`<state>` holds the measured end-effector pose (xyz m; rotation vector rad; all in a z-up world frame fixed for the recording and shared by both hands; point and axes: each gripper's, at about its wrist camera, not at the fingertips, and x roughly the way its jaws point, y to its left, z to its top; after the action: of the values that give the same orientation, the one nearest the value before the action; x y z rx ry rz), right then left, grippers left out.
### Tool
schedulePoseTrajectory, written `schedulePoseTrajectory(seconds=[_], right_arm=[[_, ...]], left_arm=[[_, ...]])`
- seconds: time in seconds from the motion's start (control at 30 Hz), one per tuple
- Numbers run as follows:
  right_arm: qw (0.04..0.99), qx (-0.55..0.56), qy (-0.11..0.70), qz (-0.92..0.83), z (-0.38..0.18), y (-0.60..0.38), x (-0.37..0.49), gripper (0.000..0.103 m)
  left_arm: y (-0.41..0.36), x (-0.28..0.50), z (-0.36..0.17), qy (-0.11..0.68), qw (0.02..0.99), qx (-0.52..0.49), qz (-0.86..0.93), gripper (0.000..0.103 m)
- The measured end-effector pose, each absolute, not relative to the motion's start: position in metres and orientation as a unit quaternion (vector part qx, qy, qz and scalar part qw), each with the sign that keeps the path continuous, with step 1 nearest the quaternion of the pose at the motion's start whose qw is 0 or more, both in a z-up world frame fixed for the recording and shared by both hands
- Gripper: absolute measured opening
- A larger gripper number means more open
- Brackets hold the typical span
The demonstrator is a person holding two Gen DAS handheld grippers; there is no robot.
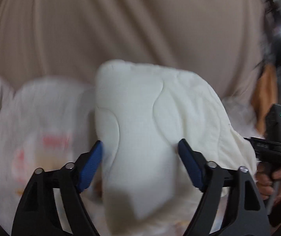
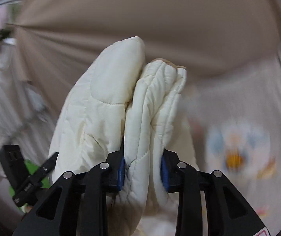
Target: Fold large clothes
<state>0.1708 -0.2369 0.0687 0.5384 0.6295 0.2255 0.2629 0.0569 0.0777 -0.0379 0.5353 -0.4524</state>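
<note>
Cream quilted garment (image 2: 109, 102) stands upright — right gripper (image 2: 142, 169) clamps it, left gripper (image 1: 139, 163) apart.

L claw (image 1: 139, 153) jaws spread wide w/ white quilted cloth (image 1: 140, 122) loose between, pads not pressing. R claw (image 2: 142, 173) pinching a thick fold of same cloth. Hand (image 1: 268, 181) gripping R claw's handle.

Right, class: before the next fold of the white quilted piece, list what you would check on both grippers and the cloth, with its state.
1. Right gripper pads press the quilted piece: ok.
2. Left gripper clamped on the piece: not ok, jaws apart, cloth merely between them.
3. Layers stacked evenly: not ok, bunched.
4. Printed sheet beneath lies flat: cannot tell, blurred.
5. Grippers clear of each other: ok.
</note>
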Motion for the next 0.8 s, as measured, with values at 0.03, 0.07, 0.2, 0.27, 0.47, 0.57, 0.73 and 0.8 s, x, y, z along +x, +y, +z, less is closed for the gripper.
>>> schedulePoseTrajectory(seconds=[0.03, 0.07, 0.2, 0.27, 0.47, 0.57, 0.73, 0.8], right_arm=[[0.905, 0.264, 0.32, 0.09, 0.046, -0.24, 0.169, 0.03], [0.904, 0.275, 0.31, 0.107, 0.03, -0.244, 0.159, 0.029], [0.923, 0.261, 0.27, 0.078, 0.053, -0.251, 0.117, 0.03], [0.935, 0.237, 0.247, 0.091, 0.08, -0.241, 0.102, 0.03], [0.941, 0.154, 0.261, 0.149, 0.108, -0.172, 0.115, 0.048], [0.94, 0.131, 0.289, 0.122, 0.086, -0.159, 0.135, 0.016], [0.953, 0.128, 0.257, 0.099, 0.088, -0.171, 0.128, 0.014], [0.949, 0.121, 0.28, 0.076, 0.073, -0.175, 0.142, 0.013]], left_arm=[[0.059, 0.266, 0.057, 0.285, 0.934, -0.01, -0.215, 0.064], [0.065, 0.261, 0.05, 0.283, 0.935, -0.016, -0.213, 0.065], [0.087, 0.24, 0.07, 0.271, 0.936, -0.037, -0.22, 0.068], [0.092, 0.23, 0.087, 0.26, 0.941, -0.043, -0.212, 0.075], [0.061, 0.217, 0.096, 0.264, 0.944, -0.038, -0.195, 0.078], [0.052, 0.221, 0.078, 0.273, 0.948, -0.02, -0.165, 0.077], [0.041, 0.224, 0.057, 0.288, 0.946, 0.002, -0.149, 0.077], [0.038, 0.229, 0.048, 0.297, 0.944, 0.002, -0.145, 0.079]])
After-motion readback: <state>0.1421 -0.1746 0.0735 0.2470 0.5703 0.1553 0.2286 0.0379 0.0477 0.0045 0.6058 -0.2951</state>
